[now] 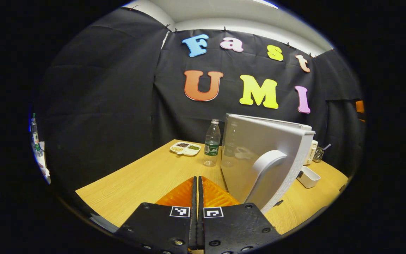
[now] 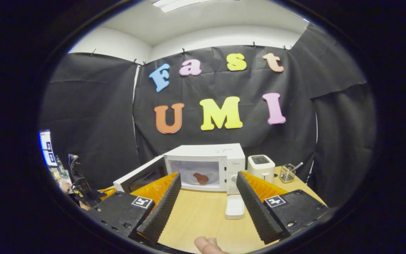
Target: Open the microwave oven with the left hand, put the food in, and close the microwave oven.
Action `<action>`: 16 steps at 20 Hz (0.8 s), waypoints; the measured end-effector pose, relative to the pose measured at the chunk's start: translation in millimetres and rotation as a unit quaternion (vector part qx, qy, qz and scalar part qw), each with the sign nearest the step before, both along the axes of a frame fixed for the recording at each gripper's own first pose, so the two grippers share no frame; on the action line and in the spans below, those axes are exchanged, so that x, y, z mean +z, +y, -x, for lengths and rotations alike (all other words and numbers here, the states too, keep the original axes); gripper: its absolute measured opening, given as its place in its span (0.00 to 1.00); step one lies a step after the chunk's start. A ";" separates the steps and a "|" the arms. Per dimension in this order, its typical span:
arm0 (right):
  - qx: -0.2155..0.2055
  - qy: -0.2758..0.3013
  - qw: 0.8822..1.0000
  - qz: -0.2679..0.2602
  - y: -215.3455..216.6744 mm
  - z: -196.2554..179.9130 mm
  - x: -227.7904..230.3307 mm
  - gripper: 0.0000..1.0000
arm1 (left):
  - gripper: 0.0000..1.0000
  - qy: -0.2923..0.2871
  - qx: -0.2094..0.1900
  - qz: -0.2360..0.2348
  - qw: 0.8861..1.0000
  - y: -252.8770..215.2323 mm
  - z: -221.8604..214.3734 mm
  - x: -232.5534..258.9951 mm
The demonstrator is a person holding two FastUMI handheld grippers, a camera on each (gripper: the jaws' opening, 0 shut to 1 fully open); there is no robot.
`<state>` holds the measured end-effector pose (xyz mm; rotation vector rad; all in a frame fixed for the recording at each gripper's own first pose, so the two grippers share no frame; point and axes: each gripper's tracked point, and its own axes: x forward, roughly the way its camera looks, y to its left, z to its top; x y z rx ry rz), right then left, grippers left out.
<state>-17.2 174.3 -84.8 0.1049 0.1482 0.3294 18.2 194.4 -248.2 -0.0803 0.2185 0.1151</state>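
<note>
In the right gripper view the white microwave (image 2: 224, 155) stands at the back of the table with its door (image 2: 137, 174) swung wide to the left. A reddish-brown piece of food (image 2: 201, 178) lies on a plate inside it. My right gripper (image 2: 209, 176) is open in front of the cavity, holding nothing. In the left gripper view the door's outer face (image 1: 248, 148) and its white handle (image 1: 264, 173) are just right of my left gripper (image 1: 197, 183). That gripper is shut with nothing between its fingers.
A water bottle (image 1: 211, 143) and a divided plate of food (image 1: 185, 148) stand beyond the door. A white toaster (image 2: 261, 165), a glass with utensils (image 2: 287, 173) and a small white tray (image 2: 234, 206) sit right of the microwave. A fingertip (image 2: 206, 245) shows at the bottom edge.
</note>
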 end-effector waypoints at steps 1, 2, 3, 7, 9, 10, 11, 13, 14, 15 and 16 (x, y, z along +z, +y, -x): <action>-0.001 0.000 1.000 -0.002 -1.6 0.6 -0.8 1.00 | 0.00 0.003 -0.009 -0.002 1.000 -7.2 -1.8 -1.6; -0.001 0.000 1.000 -0.004 -2.5 1.5 0.4 1.00 | 0.00 0.001 -0.015 -0.004 1.000 -12.7 -3.0 -1.8; 0.001 -0.001 1.000 -0.005 -3.1 2.6 1.5 1.00 | 0.00 0.000 -0.023 -0.004 1.000 -19.4 -4.4 -1.6; -0.003 -0.002 1.000 -0.004 -10.6 4.4 2.6 1.00 | 0.00 -0.007 -0.030 -0.005 1.000 -36.0 -9.9 1.3; -0.004 -0.001 1.000 -0.008 -13.6 4.6 3.0 0.89 | 0.00 -0.011 -0.044 0.008 0.999 -47.9 -11.8 2.9; -0.005 0.000 1.000 -0.010 -16.3 4.0 2.6 1.00 | 0.00 -0.011 -0.049 0.012 0.999 -54.0 -12.8 3.4; -0.006 0.000 1.000 -0.011 -18.5 2.9 1.9 1.00 | 0.00 -0.011 -0.052 0.014 0.998 -58.8 -14.8 2.3; -0.009 -0.003 1.000 -0.015 -25.1 4.2 3.5 1.00 | 0.00 -0.012 -0.054 0.008 0.998 -68.4 -19.4 1.8; -0.010 -0.006 1.000 -0.015 -28.3 4.8 4.9 1.00 | 0.00 -0.015 -0.057 0.006 0.998 -74.4 -22.4 2.7; -0.012 -0.010 1.000 -0.014 -31.6 6.0 5.3 1.00 | 0.00 -0.016 -0.061 0.006 0.998 -80.8 -25.2 2.1; -0.014 -0.015 1.000 -0.012 -36.0 5.5 6.5 1.00 | 0.00 -0.016 -0.066 0.008 0.998 -87.9 -29.7 1.3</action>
